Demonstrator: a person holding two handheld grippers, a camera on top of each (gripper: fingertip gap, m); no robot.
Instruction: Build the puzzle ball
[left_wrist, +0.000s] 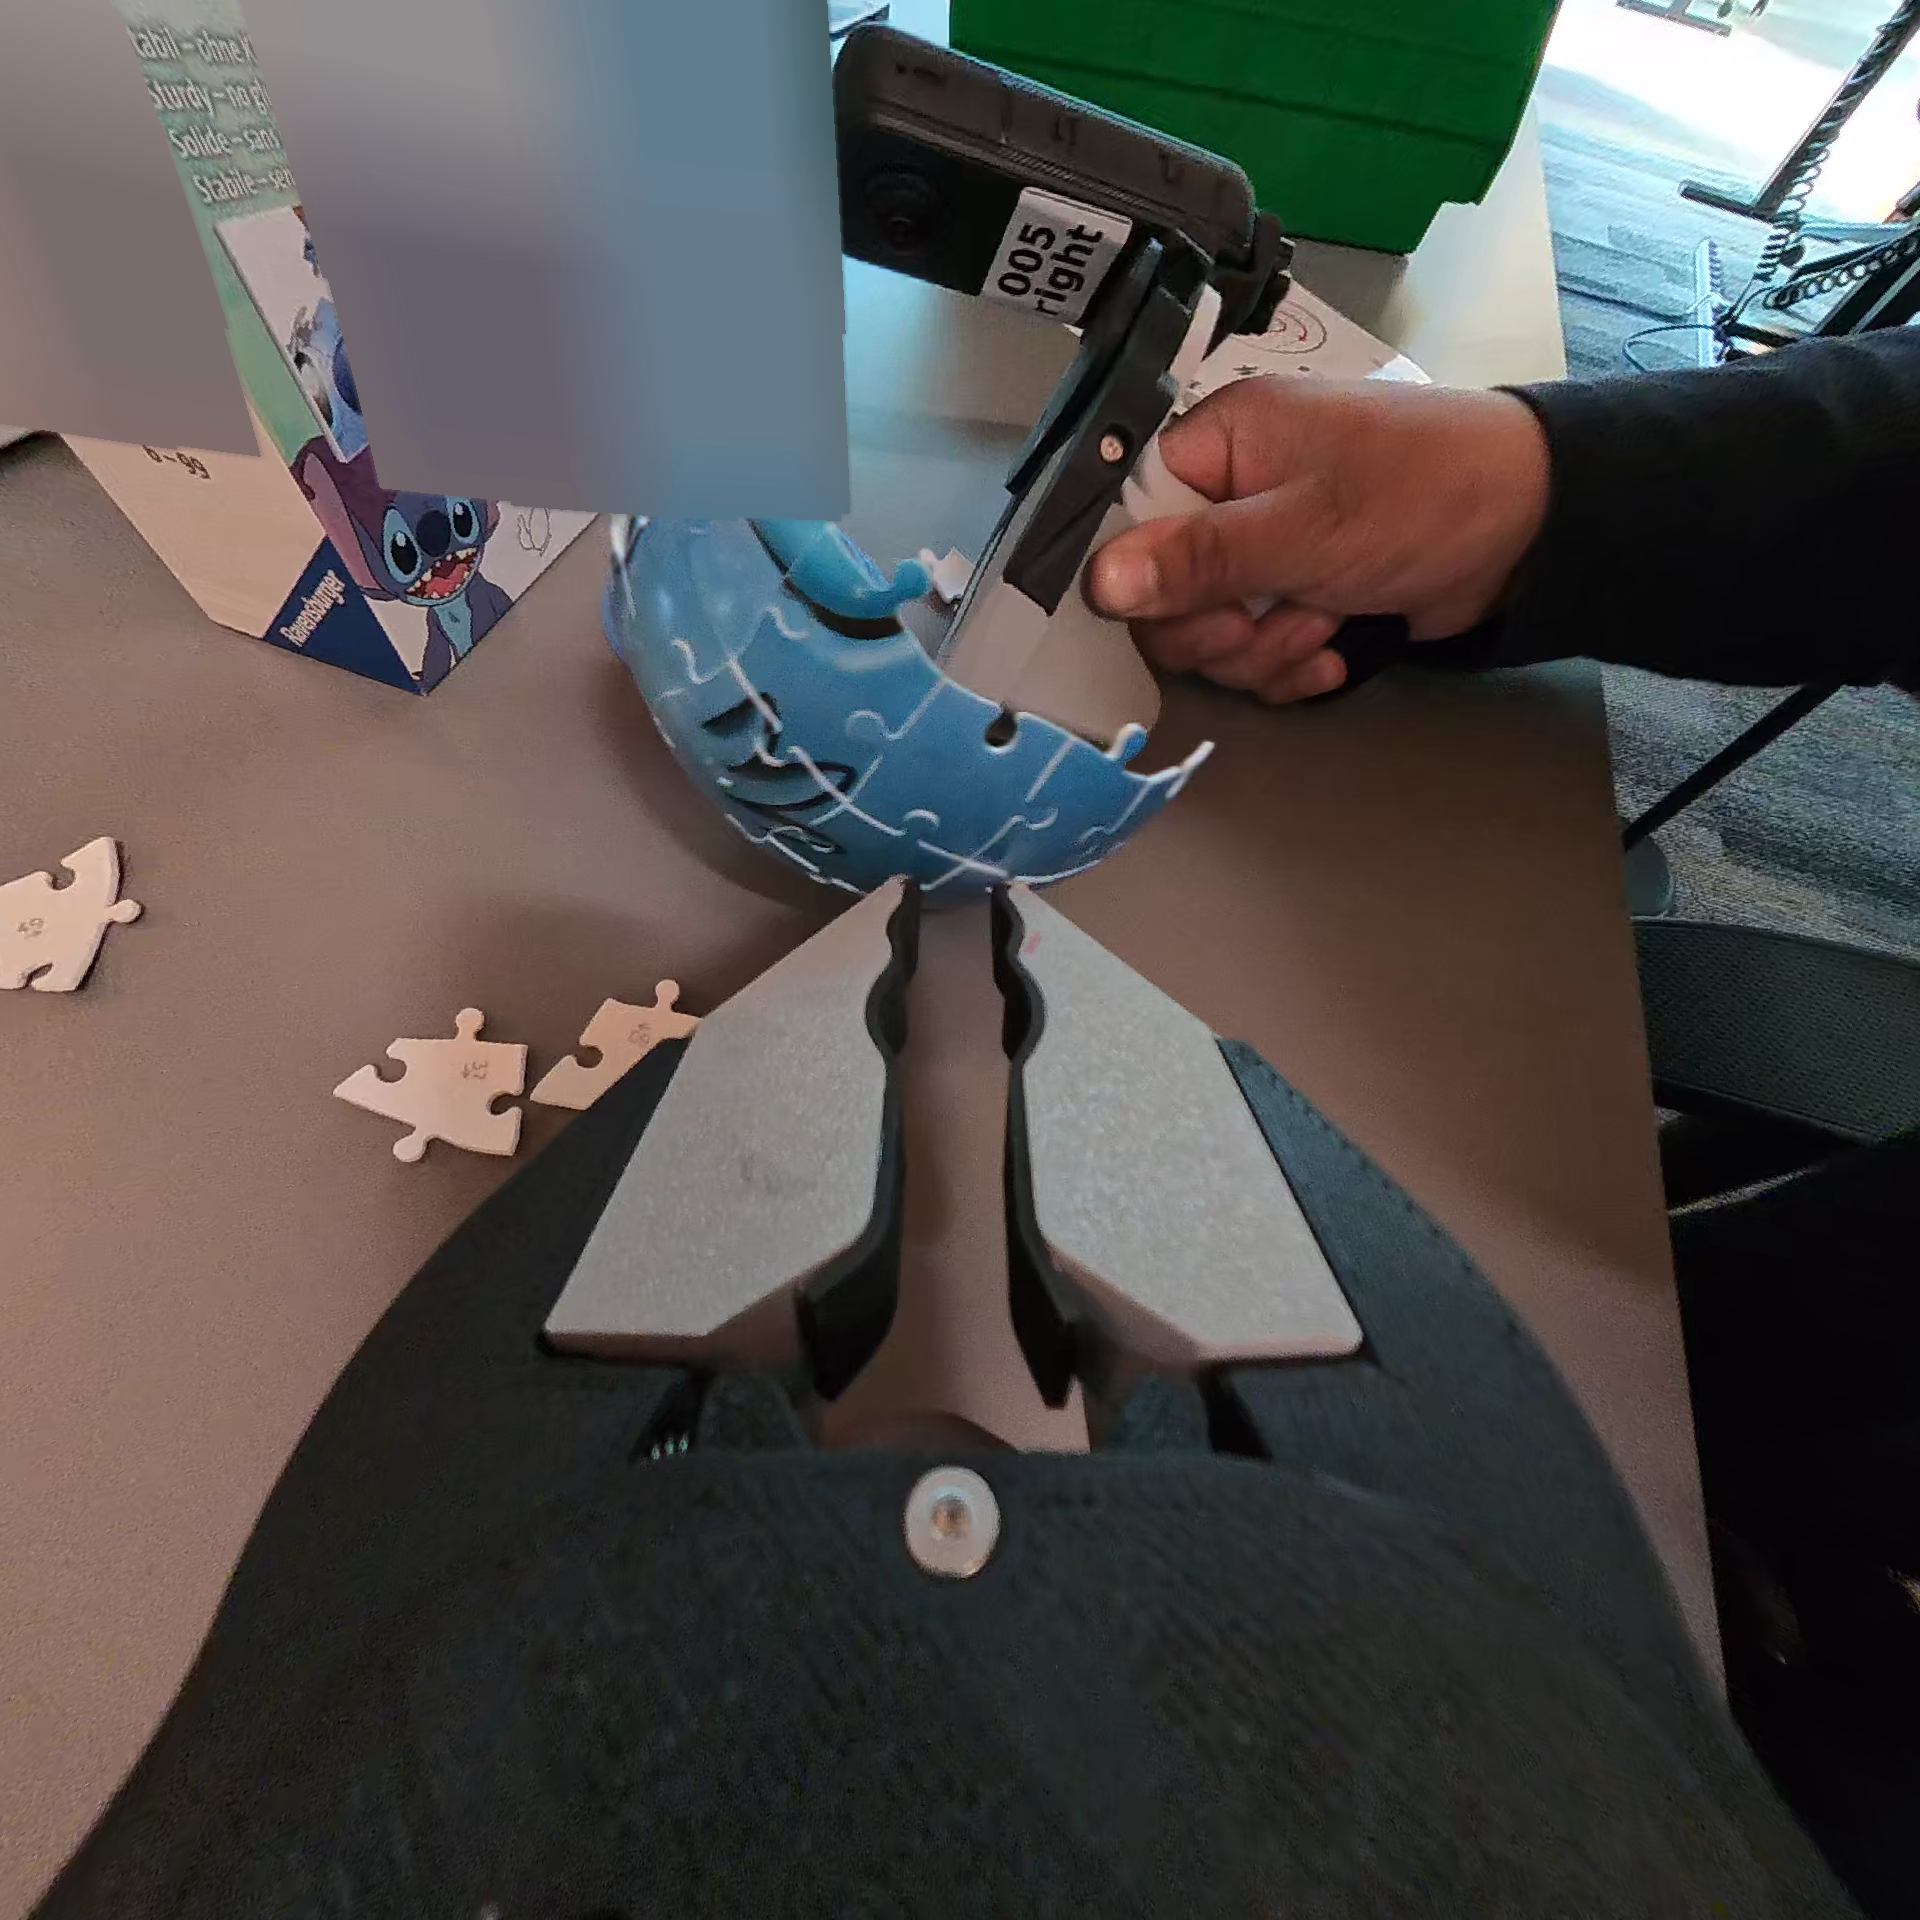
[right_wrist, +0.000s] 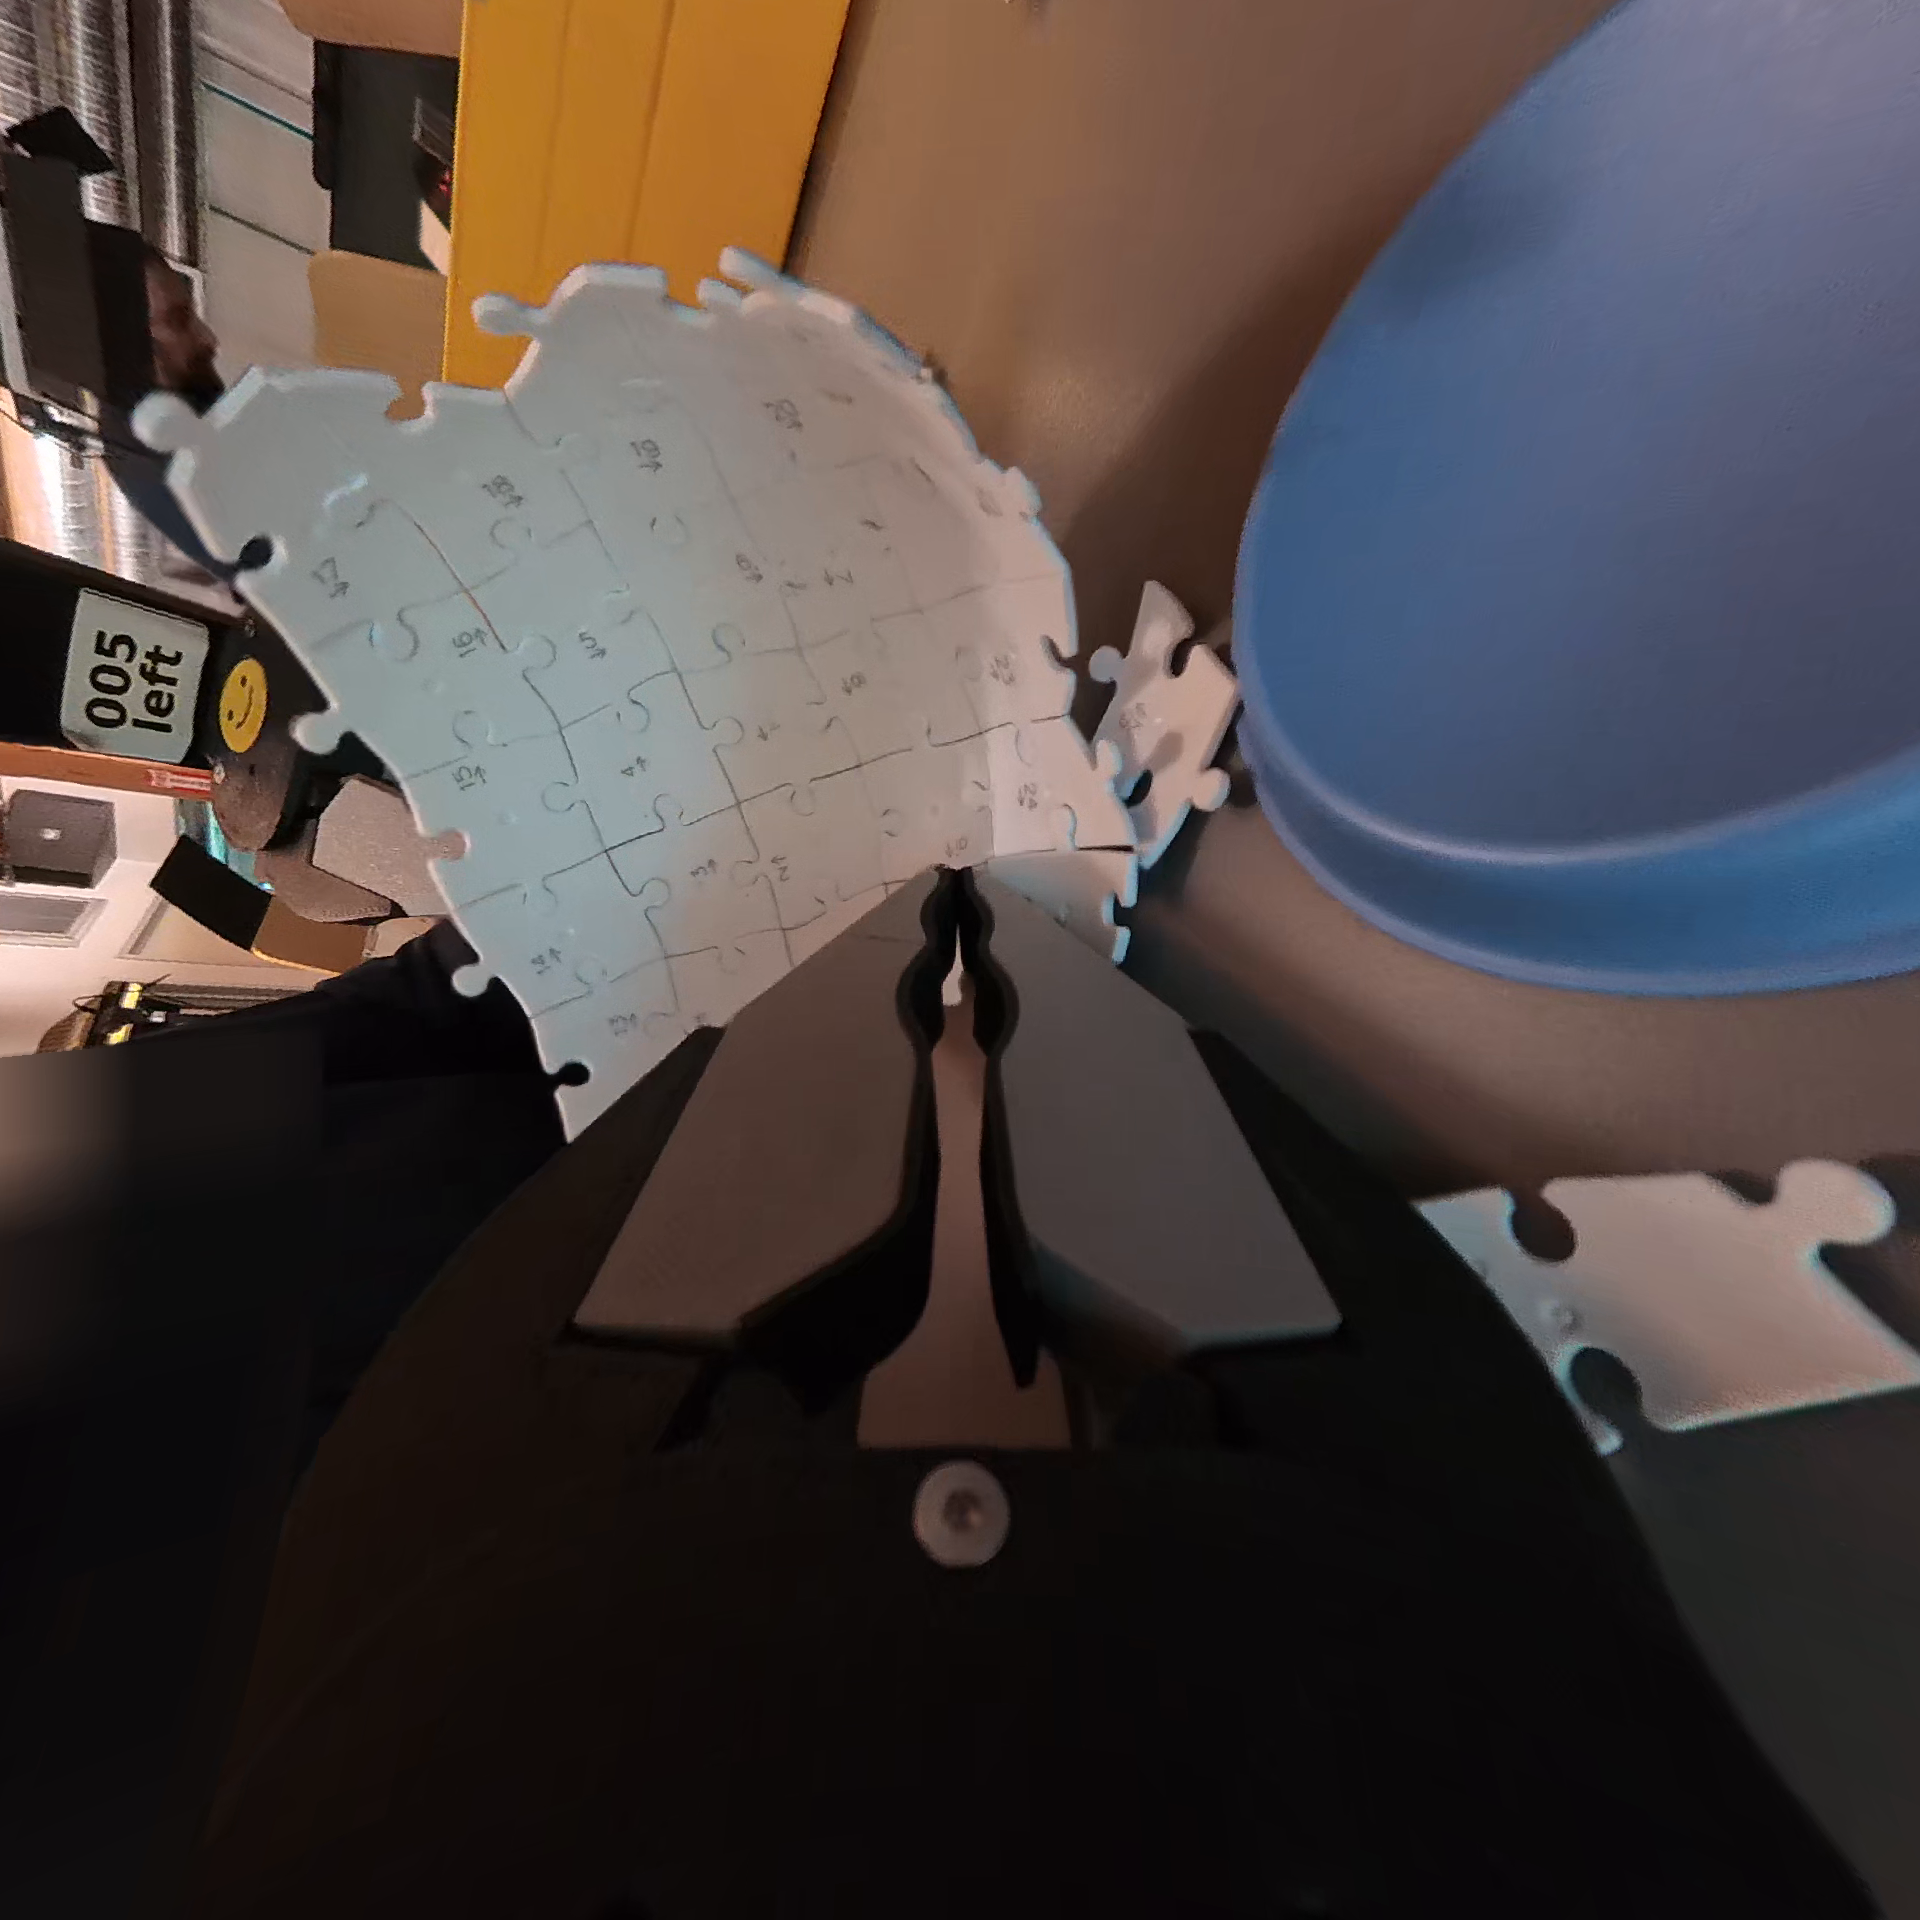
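The half-built puzzle ball (left_wrist: 883, 748) is a blue curved shell lying on its side on the grey table (left_wrist: 312, 779). Its white numbered inside (right_wrist: 707, 665) fills the right wrist view. My left gripper (left_wrist: 951, 896) has a narrow gap between its fingers, and its tips touch the shell's lower outer face. My right gripper (right_wrist: 954, 881), held by a hand (left_wrist: 1320, 530), reaches in from the upper right. Its fingers are closed on the shell's edge, with a sliver of white between them.
Three loose white pieces lie left of my left gripper (left_wrist: 62, 920) (left_wrist: 436, 1086) (left_wrist: 613, 1044). Another piece (right_wrist: 1164, 727) sits beside the shell, and one (right_wrist: 1683, 1299) lies near my right gripper. There is a blue round dish (right_wrist: 1610, 623), the puzzle box (left_wrist: 395, 592) and a green box (left_wrist: 1247, 114). About 7 cm separates my left fingertips from my right.
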